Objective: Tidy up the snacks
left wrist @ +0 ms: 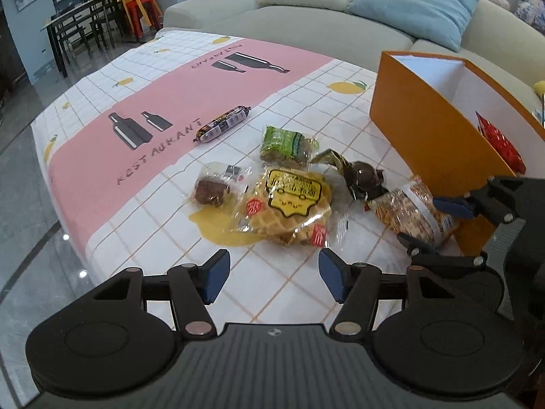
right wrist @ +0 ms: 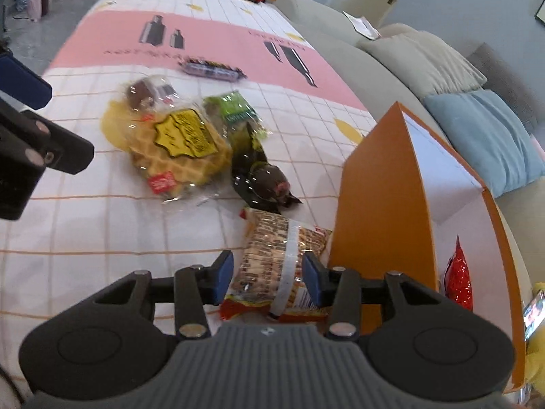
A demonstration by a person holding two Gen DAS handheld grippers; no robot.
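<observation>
My right gripper [right wrist: 267,277] stands open astride a cracker pack [right wrist: 272,266] that lies on the tablecloth beside the orange box [right wrist: 374,187]; one pad sits on each side of the pack. A red packet [right wrist: 458,276] lies inside the box. My left gripper [left wrist: 269,279] is open and empty, low over the cloth just short of the waffle pack [left wrist: 293,201]. Beyond lie a green pack [left wrist: 286,143], a dark chocolate wrapper [left wrist: 364,177], a brown cake pack [left wrist: 214,187] and a sausage stick [left wrist: 223,122]. The left wrist view shows the right gripper [left wrist: 432,225] around the cracker pack [left wrist: 408,211].
The table wears a pink and white checked cloth [left wrist: 170,78]. A grey sofa [left wrist: 306,24] with a blue cushion [left wrist: 415,3] runs along the far side. A phone [right wrist: 534,310] lies past the box's right wall. Dining chairs [left wrist: 81,24] stand at the back left.
</observation>
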